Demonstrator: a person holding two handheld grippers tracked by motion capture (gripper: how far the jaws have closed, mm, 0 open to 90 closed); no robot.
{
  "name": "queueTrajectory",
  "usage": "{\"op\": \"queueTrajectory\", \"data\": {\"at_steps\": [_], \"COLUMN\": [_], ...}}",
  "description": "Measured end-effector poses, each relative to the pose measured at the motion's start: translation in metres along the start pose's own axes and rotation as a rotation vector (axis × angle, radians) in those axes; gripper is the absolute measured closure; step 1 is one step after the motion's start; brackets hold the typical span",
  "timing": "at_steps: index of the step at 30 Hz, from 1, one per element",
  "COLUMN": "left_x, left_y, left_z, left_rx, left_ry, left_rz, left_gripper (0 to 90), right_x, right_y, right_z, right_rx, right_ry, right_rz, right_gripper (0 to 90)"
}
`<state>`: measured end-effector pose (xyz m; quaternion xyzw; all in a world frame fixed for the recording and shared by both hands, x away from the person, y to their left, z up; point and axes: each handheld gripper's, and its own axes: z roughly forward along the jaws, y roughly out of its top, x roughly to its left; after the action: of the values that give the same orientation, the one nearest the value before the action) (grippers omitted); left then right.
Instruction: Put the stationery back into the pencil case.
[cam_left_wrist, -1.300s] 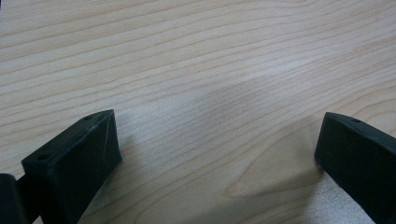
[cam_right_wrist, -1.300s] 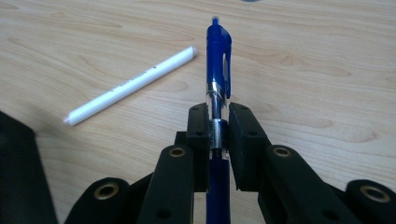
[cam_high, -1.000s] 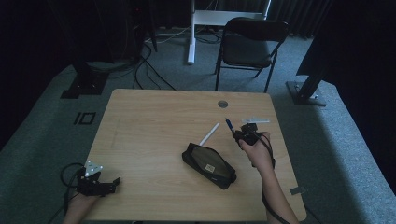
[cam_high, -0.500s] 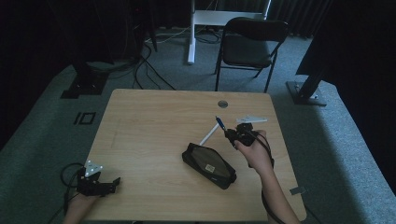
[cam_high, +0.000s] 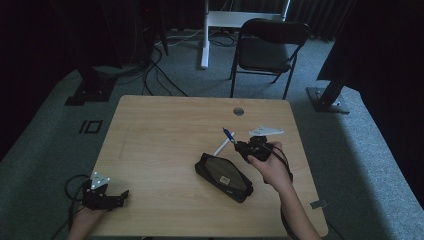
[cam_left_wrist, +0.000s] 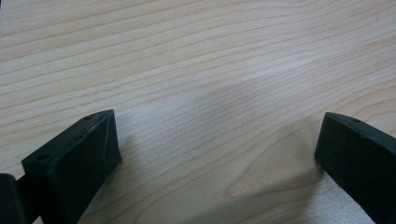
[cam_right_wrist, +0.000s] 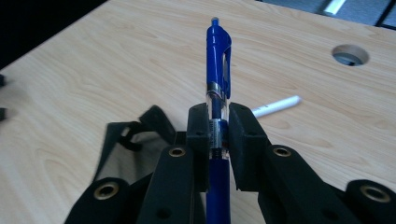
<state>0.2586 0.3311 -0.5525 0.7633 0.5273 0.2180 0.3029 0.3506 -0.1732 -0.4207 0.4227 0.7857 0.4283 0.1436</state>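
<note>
The right gripper (cam_high: 239, 145) has carried the blue pen (cam_right_wrist: 218, 70) leftward, over the black pouch (cam_high: 223, 176); its fingers (cam_right_wrist: 200, 135) are clamped on the barrel, cap end pointing away. The left gripper (cam_high: 122, 195) rests at the table's (cam_high: 165, 130) near-left edge, fingers (cam_left_wrist: 79, 154) wide apart on bare wood. Open table lies ahead. The right gripper view shows a white pen (cam_right_wrist: 276, 106) just behind.

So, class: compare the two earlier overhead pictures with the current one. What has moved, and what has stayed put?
The right gripper, shut on the blue pen, has carried it left and slightly toward the person, nearer the black pencil case, with the pen tilting more upright. Nothing was let go. The left gripper stayed open at the table's near left corner, and the white pen and the case lie as before.
</note>
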Motion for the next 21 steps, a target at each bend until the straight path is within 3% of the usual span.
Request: {"op": "queueTrajectory", "data": {"at_steps": [21], "left_x": [0.0], "left_y": [0.0], "left_z": [0.0], "left_rx": [0.002], "left_ry": [0.0], "left_rz": [0.002], "left_gripper": [0.1], "right_x": [0.022], "right_y": [-0.016], "right_z": [0.003], "right_rx": [0.029], "right_ry": [0.094], "right_rz": [-0.054], "right_gripper": [79.2]}}
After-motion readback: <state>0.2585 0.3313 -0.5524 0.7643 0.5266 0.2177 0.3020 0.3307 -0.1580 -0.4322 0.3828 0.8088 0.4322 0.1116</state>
